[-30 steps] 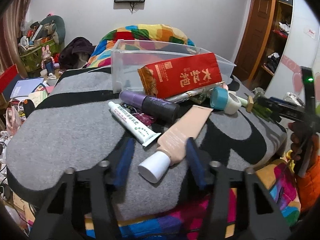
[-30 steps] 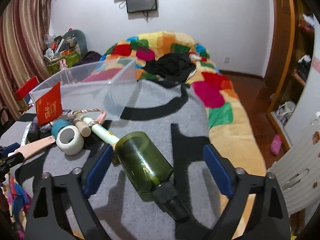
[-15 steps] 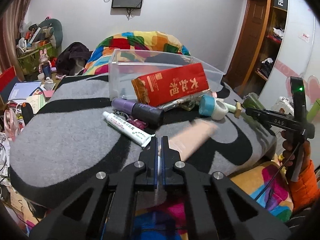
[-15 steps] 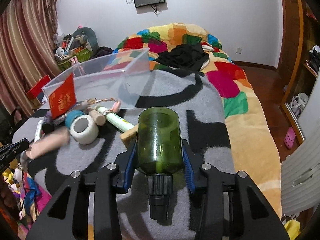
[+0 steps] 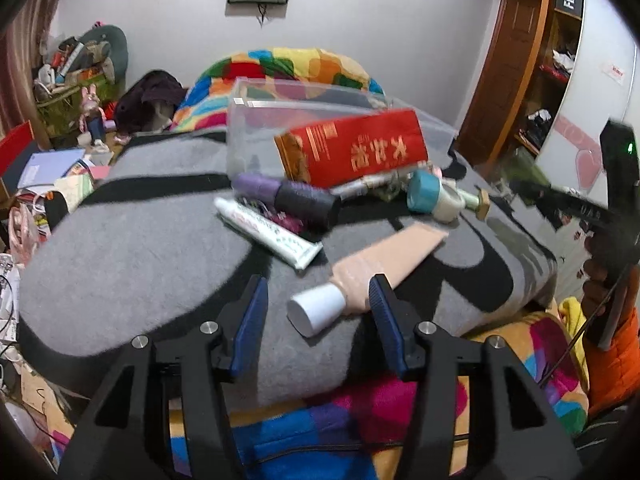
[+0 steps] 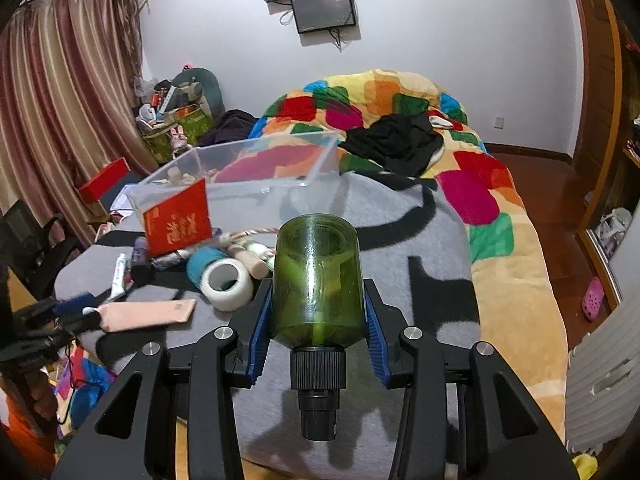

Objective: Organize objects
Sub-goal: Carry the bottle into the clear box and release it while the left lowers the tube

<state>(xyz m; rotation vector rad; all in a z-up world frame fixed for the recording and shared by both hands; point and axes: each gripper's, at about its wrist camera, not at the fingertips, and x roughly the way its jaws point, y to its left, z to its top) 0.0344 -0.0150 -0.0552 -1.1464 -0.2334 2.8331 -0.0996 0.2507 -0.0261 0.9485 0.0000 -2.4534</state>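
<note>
A: Entry, right tool (image 6: 318,322): what did it have?

B: It was clamped on the green bottle (image 6: 318,276), blue pads pressed to both sides, black cap toward the camera, bottom toward the clear box (image 6: 256,168). The bottle was off the grey blanket (image 6: 420,280), nearer the camera than the box.

A: Left tool (image 5: 318,316)?

B: Its jaws had just been opening and stood apart. The white cap of the beige tube (image 5: 372,276) lay between the pads; neither pad pressed on it. The tube lay flat on the blanket, well in front of the box.

A: Remaining items, relative to the box?

B: The red carton (image 5: 352,152) leaned against its front wall. Just in front of the box lay the purple-and-black bottle (image 5: 292,198) and the white tube (image 5: 268,232). The tape rolls (image 5: 434,200) sat off the box's front right corner in the left view.
</note>
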